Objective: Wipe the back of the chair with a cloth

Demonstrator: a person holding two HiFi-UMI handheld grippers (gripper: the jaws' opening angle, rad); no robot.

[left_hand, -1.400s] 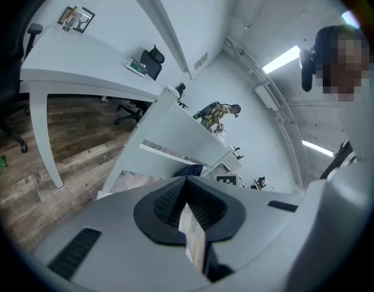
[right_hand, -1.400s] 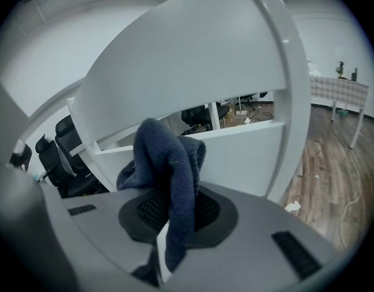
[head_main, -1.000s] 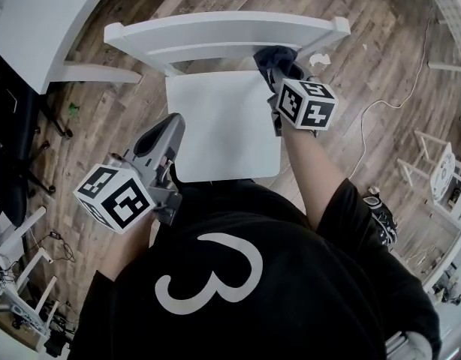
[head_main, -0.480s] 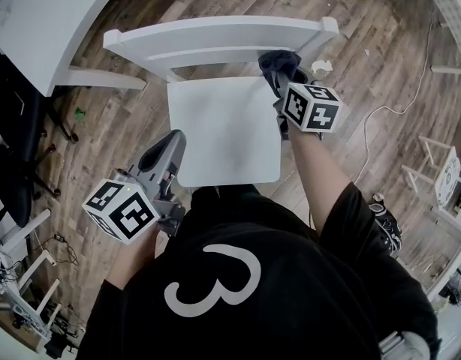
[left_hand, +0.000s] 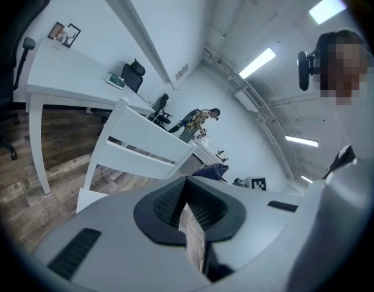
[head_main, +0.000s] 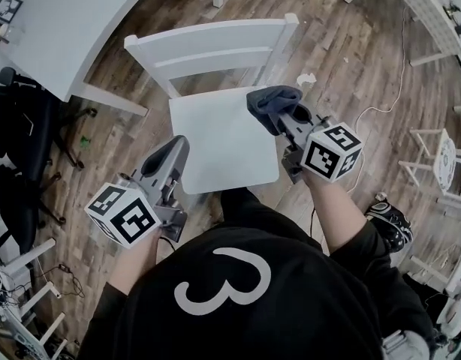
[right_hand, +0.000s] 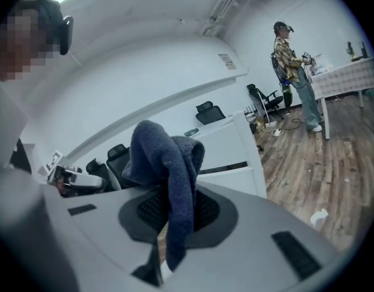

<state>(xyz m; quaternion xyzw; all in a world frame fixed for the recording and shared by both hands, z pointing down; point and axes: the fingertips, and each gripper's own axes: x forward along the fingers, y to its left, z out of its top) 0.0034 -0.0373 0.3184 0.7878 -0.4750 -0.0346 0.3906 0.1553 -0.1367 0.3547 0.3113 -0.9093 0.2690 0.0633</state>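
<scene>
Right claw (head_main: 284,117), clenched on the cloth (head_main: 269,102), has pulled off the chair back (head_main: 208,45). That pass looks done. Left claw (head_main: 173,148) is clenched and empty.

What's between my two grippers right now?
Only the bare white chair seat, per the head view: left gripper at its left edge, right gripper holding the cloth over its far right corner.

Bright, even light from ceiling strips (left_hand: 258,62) toward two o'clock; shadows stay soft. Fisheye bending and dark corners all round; the closest surfaces look blurred.
</scene>
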